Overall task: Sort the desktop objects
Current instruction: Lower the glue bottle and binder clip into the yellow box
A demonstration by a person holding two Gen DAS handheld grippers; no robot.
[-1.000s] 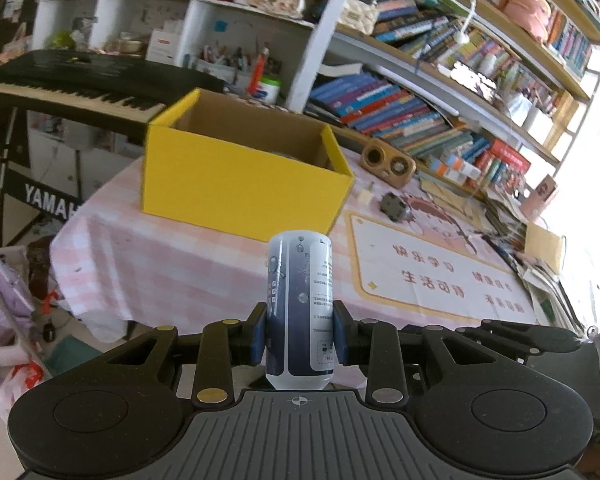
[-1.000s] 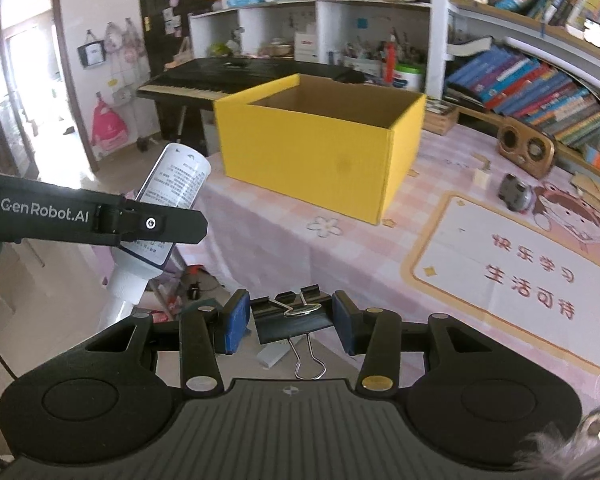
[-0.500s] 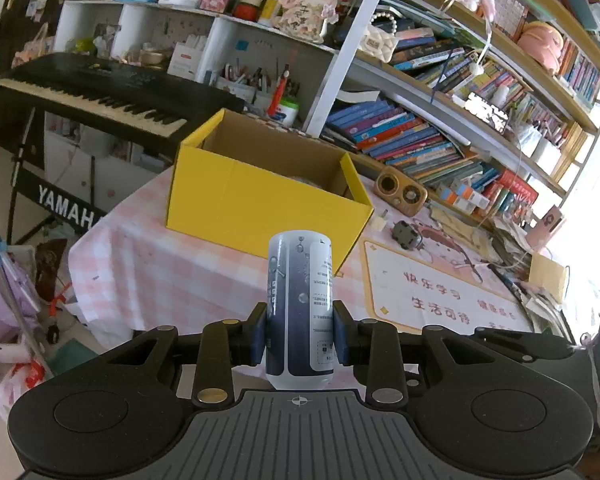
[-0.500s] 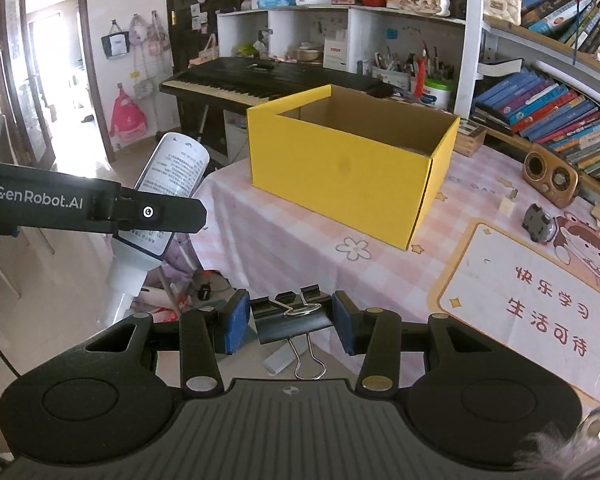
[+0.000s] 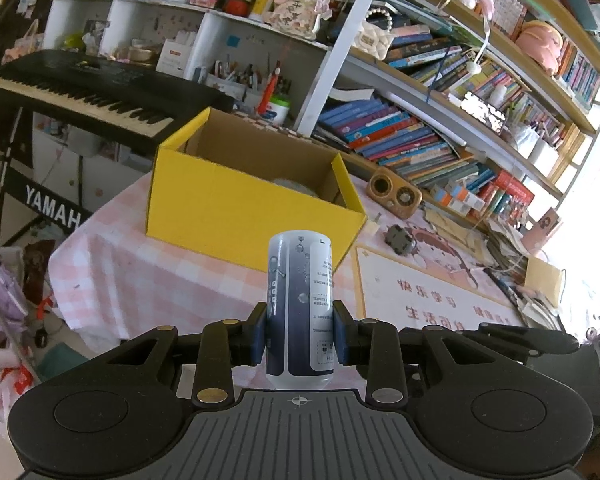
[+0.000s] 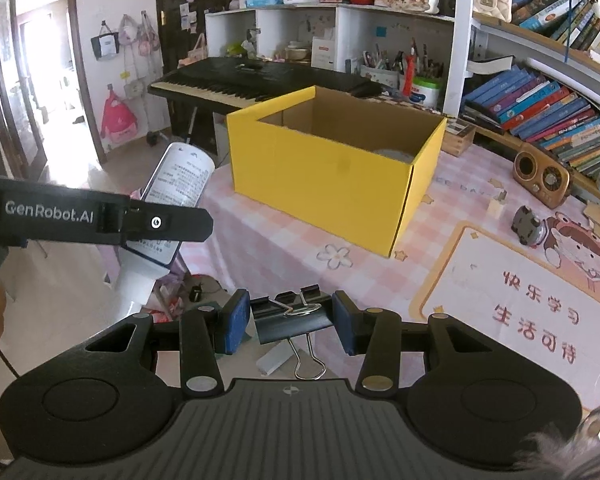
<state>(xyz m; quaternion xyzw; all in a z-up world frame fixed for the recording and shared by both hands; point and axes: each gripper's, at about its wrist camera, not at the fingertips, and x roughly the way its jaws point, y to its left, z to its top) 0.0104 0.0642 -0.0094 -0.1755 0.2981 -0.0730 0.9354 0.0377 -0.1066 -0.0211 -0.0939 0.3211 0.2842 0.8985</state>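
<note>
Black keyboard (image 5: 80,92) behind the table, crowded bookshelves (image 5: 440,136), pink bags (image 6: 116,120) by doorway

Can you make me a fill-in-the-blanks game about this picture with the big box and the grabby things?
1. The left gripper holds a blue and white ____.
2. The right gripper squeezes a black binder ____ between its fingers.
3. The open cardboard box on the checked tablecloth is ____ on the outside.
4. Behind the box stands a black ____ with white keys.

Missing words: bottle; clip; yellow; keyboard
</note>
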